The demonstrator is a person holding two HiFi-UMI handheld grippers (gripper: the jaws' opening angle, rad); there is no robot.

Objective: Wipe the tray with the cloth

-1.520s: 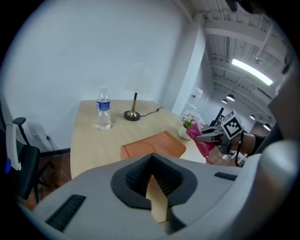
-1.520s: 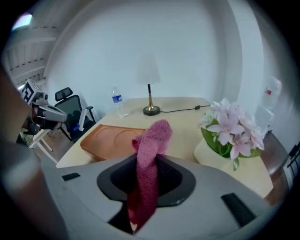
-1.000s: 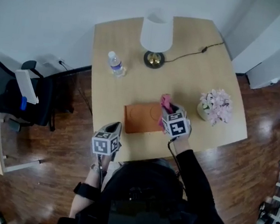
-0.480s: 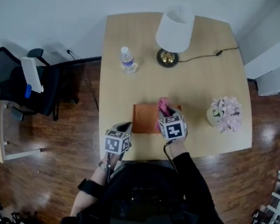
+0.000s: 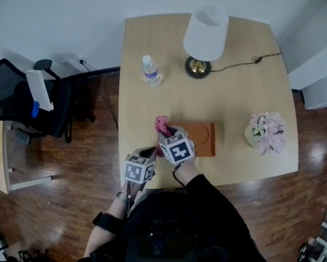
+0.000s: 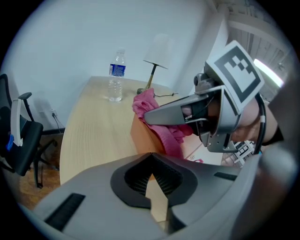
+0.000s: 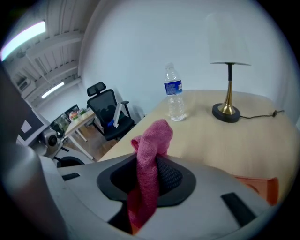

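Swept leftward since a second ago, in the head view: right hand-held gripper (image 5: 164, 132), gone from the right end of the orange tray (image 5: 203, 139) to its left end, with the pink cloth (image 5: 161, 123) carried along in the jaws. Puts the cloth just past that hand-held gripper's tips, at the tray's left edge and partly over bare surface (image 5: 238, 95). Places the left hand-held gripper (image 5: 148, 153) just beside it and nearer the person, over the surface's near edge. Shows, well beyond both, a water bottle (image 5: 152, 71) and a white-shaded lamp (image 5: 205, 33), and well off to the right of the right hand-held gripper, a pot of pale flowers (image 5: 264, 132).

Left gripper view: shows its own jaws brought together at the tips, nothing between them. Catches the right hand-held gripper just ahead and to the right, clamped on the cloth, loose folds hanging down at the tray's end.

Right gripper view: shows the jaws at a narrow gap, pinching the cloth, one fold standing up past the tips and the rest trailing down between the pads. Leaves a corner of the tray visible low at the right, bottle and lamp upright farther ahead, and a black office chair (image 7: 105, 111) off to the left beyond the surface.
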